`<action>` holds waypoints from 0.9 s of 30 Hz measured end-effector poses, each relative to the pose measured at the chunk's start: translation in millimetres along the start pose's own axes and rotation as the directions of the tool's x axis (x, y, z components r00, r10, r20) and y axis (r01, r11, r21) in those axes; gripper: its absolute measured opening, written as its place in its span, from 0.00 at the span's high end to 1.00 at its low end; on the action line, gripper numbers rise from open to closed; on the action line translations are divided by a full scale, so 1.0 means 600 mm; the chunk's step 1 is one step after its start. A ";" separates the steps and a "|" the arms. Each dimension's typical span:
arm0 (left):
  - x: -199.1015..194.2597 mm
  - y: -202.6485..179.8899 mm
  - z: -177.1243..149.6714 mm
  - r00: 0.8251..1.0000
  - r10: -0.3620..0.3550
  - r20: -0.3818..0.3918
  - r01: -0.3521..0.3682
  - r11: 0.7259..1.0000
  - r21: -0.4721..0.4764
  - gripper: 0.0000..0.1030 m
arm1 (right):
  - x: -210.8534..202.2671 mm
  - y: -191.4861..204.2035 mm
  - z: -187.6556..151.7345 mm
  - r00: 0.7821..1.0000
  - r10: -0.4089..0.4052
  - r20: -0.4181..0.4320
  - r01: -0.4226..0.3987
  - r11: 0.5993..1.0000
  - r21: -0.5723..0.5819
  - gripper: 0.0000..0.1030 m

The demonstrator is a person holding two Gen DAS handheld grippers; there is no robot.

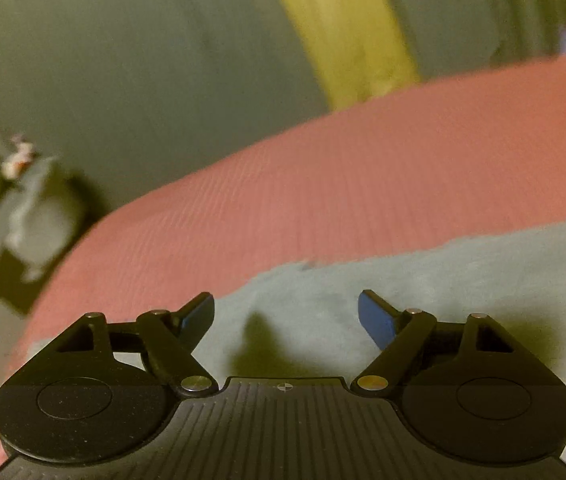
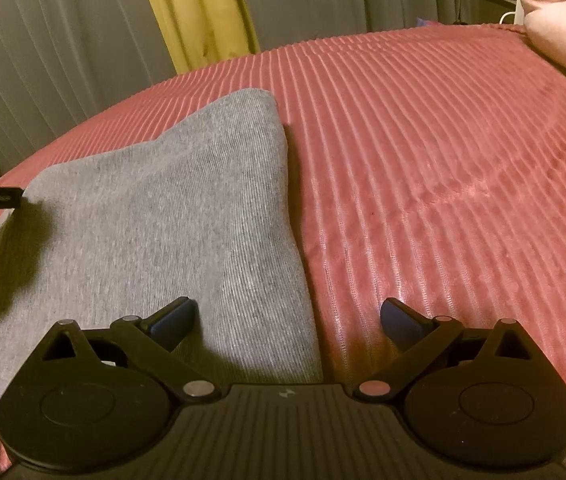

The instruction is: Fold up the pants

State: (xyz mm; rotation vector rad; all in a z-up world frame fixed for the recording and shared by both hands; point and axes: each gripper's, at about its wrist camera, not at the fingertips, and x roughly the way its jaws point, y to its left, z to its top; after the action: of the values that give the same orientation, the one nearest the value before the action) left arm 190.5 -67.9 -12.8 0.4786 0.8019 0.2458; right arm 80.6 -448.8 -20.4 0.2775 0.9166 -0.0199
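The grey pants (image 2: 155,216) (soft, light knit) lie near the bedspread's (image 2: 423,168) left edge; both the left gripper (image 1: 286,316) and the right gripper (image 2: 287,320) are released, so pinching a folded edge seems best.

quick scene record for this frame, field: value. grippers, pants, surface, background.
left gripper: open, holding nothing, above the grey fabric
right gripper: open, holding nothing, over the right edge of the pants
pants: grey knit, lying flat on the bedspread, look folded into a narrow stack
bedspread: red, ribbed
pillows: pink, far right corner of the bed
curtain: grey with a yellow panel, behind the bed
left view: blurred, detail uncertain
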 end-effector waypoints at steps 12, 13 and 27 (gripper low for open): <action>-0.115 0.106 -0.096 0.937 -0.347 0.023 0.348 0.932 -0.099 0.08 | 0.003 -0.003 0.004 1.000 0.011 0.001 -0.011 1.000 0.000 0.04; -0.128 0.101 -0.114 0.929 -0.371 0.018 0.371 0.926 -0.075 0.08 | 0.003 -0.004 0.003 1.000 0.013 0.004 -0.013 1.000 -0.001 0.04; -0.139 0.075 -0.175 0.971 -0.241 -0.007 0.239 0.965 -0.105 0.05 | -0.015 0.002 0.005 0.999 -0.003 0.035 0.003 1.000 0.007 0.04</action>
State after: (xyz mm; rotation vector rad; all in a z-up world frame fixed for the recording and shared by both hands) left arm 55.4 -27.6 -0.9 0.2777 0.8540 0.0669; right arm 78.0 -449.3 -11.3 0.2814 0.8828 -0.0309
